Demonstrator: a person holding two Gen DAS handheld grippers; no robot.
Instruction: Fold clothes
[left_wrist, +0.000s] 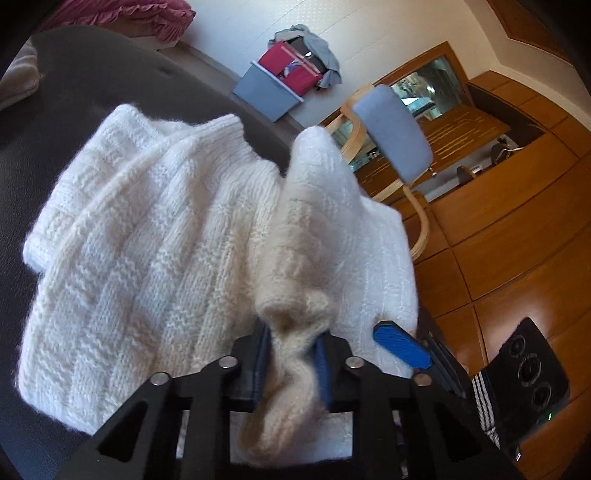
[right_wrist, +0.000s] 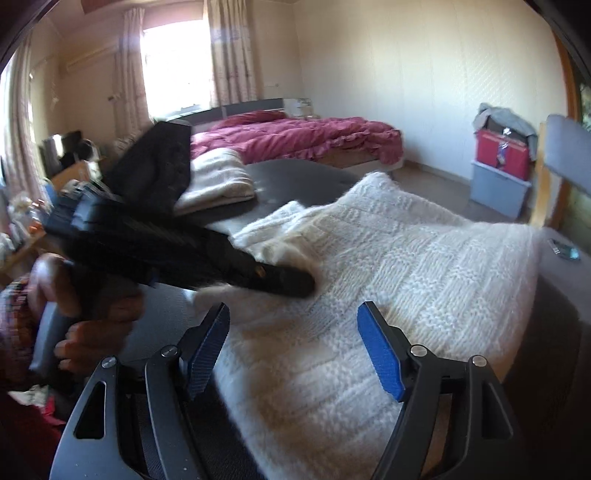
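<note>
A white knitted sweater (left_wrist: 147, 240) lies spread on a dark grey padded surface (left_wrist: 92, 85). My left gripper (left_wrist: 293, 336) is shut on a bunched fold of the sweater, lifting it above the rest of the knit. In the right wrist view the same sweater (right_wrist: 388, 266) fills the middle, and the left gripper (right_wrist: 291, 282), held by a hand (right_wrist: 92, 328), reaches in from the left onto its near edge. My right gripper (right_wrist: 295, 332) hovers open just above the sweater's near part with nothing between its blue pads (right_wrist: 380, 350). One right pad (left_wrist: 402, 345) also shows in the left wrist view.
A folded cream garment (right_wrist: 218, 181) lies further back on the dark surface beside a black cloth (right_wrist: 155, 166). Beyond are a bed with a red duvet (right_wrist: 295, 140), stacked red and grey boxes (right_wrist: 502, 162) and a blue-backed wooden chair (left_wrist: 395, 136). A phone (right_wrist: 565, 251) lies at the right.
</note>
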